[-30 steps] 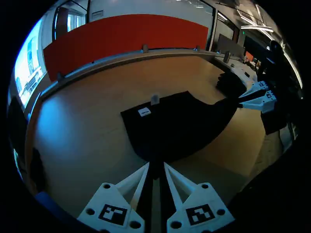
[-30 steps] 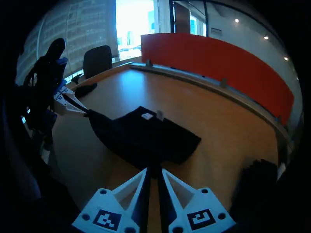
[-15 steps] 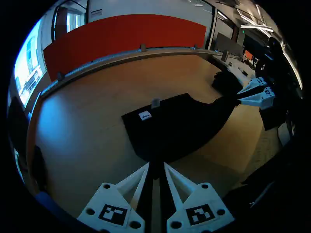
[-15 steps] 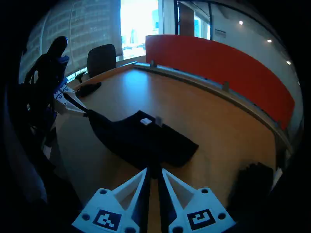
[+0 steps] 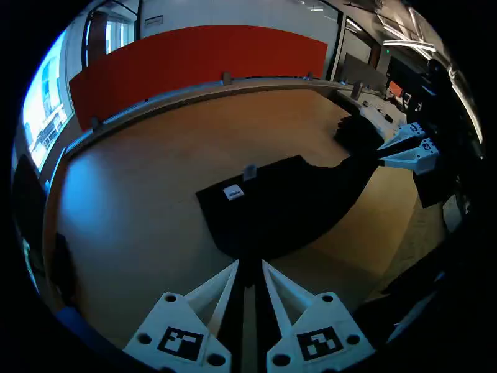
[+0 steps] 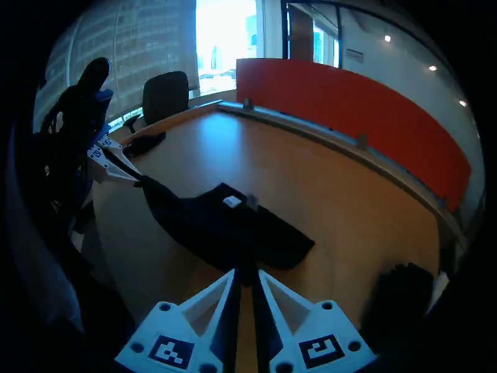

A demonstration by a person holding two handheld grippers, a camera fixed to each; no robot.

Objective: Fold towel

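Towel (image 5: pixel 292 199) nearer, black, stretched between left tongs (image 5: pixel 250 266) and right tongs (image 6: pixel 247 273)

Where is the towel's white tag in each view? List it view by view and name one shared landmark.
Left gripper view: the white tag lies left of centre on the black towel, close to the towel's far left corner.
Right gripper view: the white tag lies near the picture's centre, just inside the black towel's far corner.
Shared landmark: the red partition behind the table.

The white tag (image 5: pixel 233 192) on the towel (image 5: pixel 292 199) is unreadable.
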